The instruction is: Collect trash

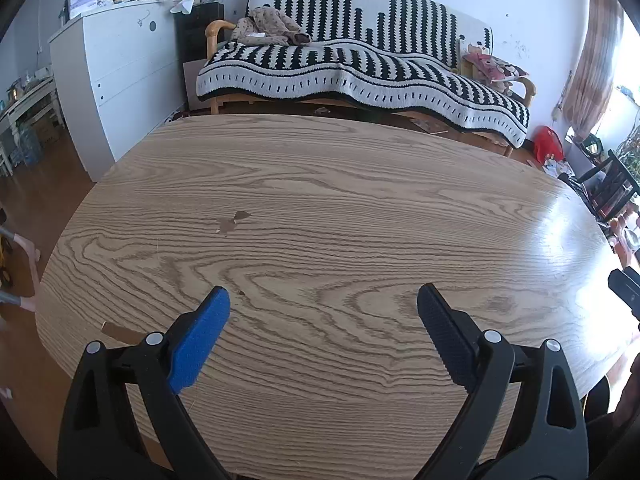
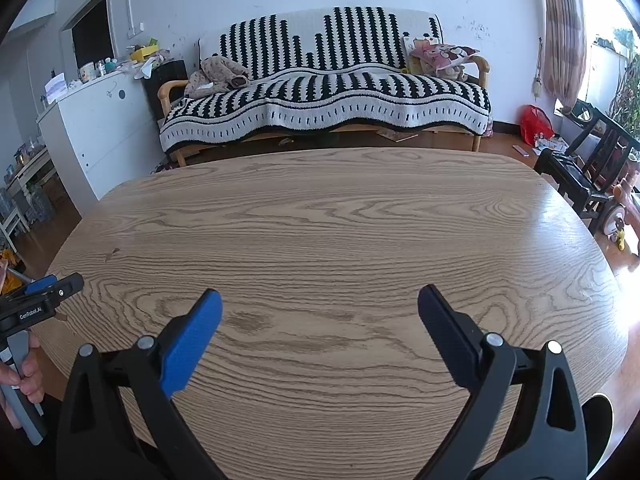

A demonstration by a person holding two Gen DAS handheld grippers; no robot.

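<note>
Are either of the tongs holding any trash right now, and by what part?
No. Left tongs and right tongs are both open over the table, with nothing between them.

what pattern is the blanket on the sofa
The blanket over the sofa is cream-white with black jagged vertical stripes and a wavy border. Clearest in the right wrist view.

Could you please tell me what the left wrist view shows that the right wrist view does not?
Only the left wrist view shows the open left gripper from behind. Only the right wrist view shows the open right gripper from behind, the hand holding the left gripper, and a black chair. Both share the wooden table, striped sofa, white cabinet and red bag.
</note>
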